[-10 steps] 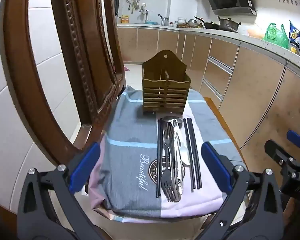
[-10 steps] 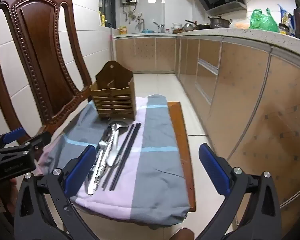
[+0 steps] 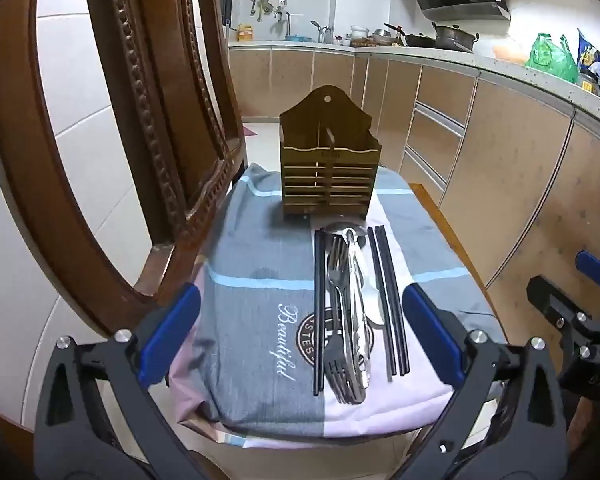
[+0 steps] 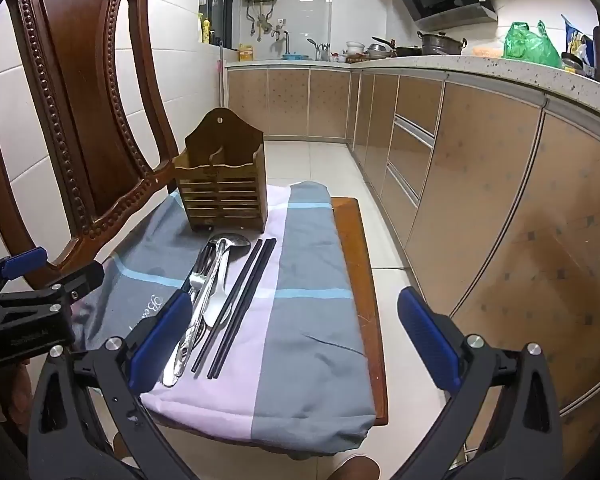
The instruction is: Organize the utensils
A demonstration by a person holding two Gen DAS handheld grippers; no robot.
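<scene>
— What carries everything?
— A wooden chair seat (image 4: 360,280), its bare edge showing on the right.
— And directly on it?
— A folded cloth (image 3: 256,264) in grey, pink and light-blue stripes — it covers most of the seat, printed "Beautiful" near the front.

- The wooden utensil holder (image 3: 329,168) stands upright at the far end of my cloth-covered seat, with a slatted front, a tall arched back with a hanging hole, and a divider splitting it into compartments.
- Just in front of it the utensils lie flat, lengthwise, bunched side by side.
- One black chopstick (image 3: 319,312) lies on the left of the bunch.
- A dark fork (image 3: 334,344) points its tines toward me.
- A steel spoon (image 3: 346,230) has its bowl nearly at the holder's foot.
- A pair of black chopsticks (image 3: 390,300) lies on the right.
</scene>
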